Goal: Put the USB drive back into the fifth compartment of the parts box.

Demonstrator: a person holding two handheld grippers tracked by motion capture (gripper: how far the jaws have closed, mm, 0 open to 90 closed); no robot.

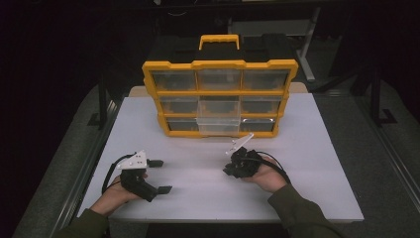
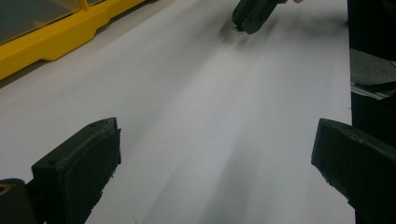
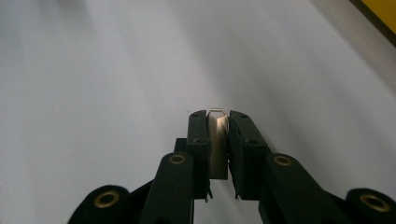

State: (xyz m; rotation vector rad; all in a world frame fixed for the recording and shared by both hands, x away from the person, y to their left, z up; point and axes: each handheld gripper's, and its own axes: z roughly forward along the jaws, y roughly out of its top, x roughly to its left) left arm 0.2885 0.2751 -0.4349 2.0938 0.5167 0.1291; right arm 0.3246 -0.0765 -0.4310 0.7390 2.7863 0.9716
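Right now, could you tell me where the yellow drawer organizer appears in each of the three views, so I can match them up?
High view: the yellow drawer organizer stands upright at the white table's far edge, top centre.
Left gripper view: its yellow base crosses the upper left corner.
Right gripper view: a yellow sliver sits in the top right corner.
Shared landmark: the white table.
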